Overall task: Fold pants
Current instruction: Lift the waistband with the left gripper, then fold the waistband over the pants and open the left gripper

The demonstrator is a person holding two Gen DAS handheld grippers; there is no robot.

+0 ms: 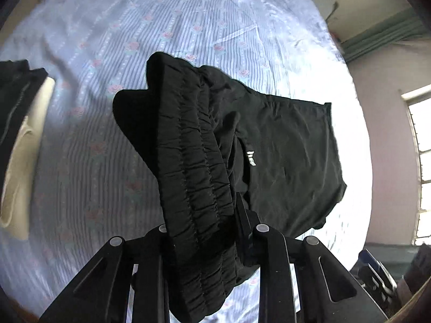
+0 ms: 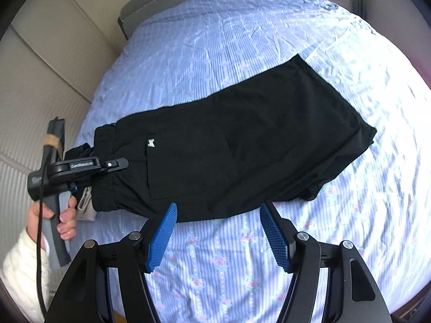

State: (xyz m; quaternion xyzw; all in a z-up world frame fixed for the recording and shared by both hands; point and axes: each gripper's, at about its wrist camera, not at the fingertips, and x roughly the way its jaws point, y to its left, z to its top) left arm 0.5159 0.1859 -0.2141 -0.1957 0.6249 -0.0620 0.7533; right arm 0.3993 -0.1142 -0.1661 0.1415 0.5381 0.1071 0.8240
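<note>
Black pants [image 2: 242, 140] lie across the bed, legs stacked and pointing to the far right, elastic waistband at the left. My left gripper [image 1: 207, 231] is shut on the pants' gathered waistband [image 1: 194, 167], which fills the gap between its jaws; it also shows in the right wrist view [image 2: 89, 167], held by a hand at the waistband end. My right gripper [image 2: 218, 231] is open and empty, its blue pads [image 2: 161, 239] hovering just short of the pants' near edge, apart from the cloth.
The bed sheet [image 2: 242, 269] is light blue with stripes and pink roses. A beige padded headboard [image 2: 40, 80] runs along the left. Another dark garment [image 1: 16, 94] lies at the left bed edge. A window [image 1: 420, 161] is at the right.
</note>
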